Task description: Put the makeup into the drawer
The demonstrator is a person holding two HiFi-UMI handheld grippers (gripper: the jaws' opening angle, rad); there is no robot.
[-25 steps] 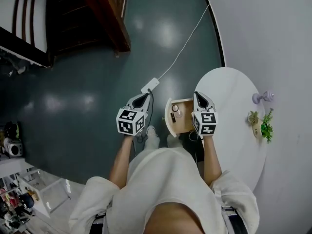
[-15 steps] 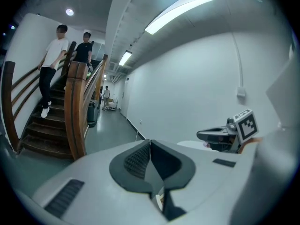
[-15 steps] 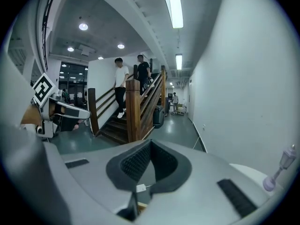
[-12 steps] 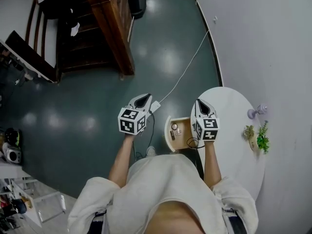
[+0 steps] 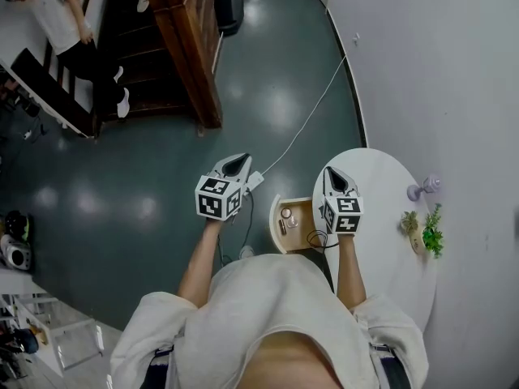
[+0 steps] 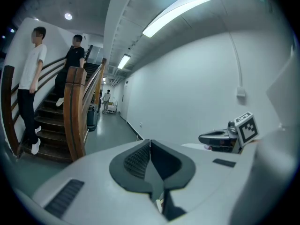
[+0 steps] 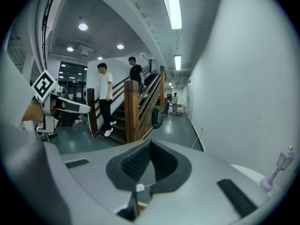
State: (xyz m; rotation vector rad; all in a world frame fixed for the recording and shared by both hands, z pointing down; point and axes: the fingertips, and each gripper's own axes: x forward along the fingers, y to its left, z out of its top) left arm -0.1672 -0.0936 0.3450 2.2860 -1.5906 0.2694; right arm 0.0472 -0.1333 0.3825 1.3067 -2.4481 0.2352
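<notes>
head view: i see the left gripper held over the green floor, off the table's left edge and apart from the drawer. the right gripper hangs above the table at that same left edge, just beside the drawer's right side.

left gripper view: jaws pressed together, pads meeting at the tip, nothing between them. right gripper view: jaws likewise closed, nothing gripped.

the drawer stands pulled out from under the table's left edge, wooden inside with a white front. the makeup lies inside it: a small round pot with a dark stick beside it; finer detail is too small to read.

far right edge of the table: a small potted plant and a small lavender object, near each other. a white cable runs across the floor. a wooden staircase sits at top left, with a person on it.
</notes>
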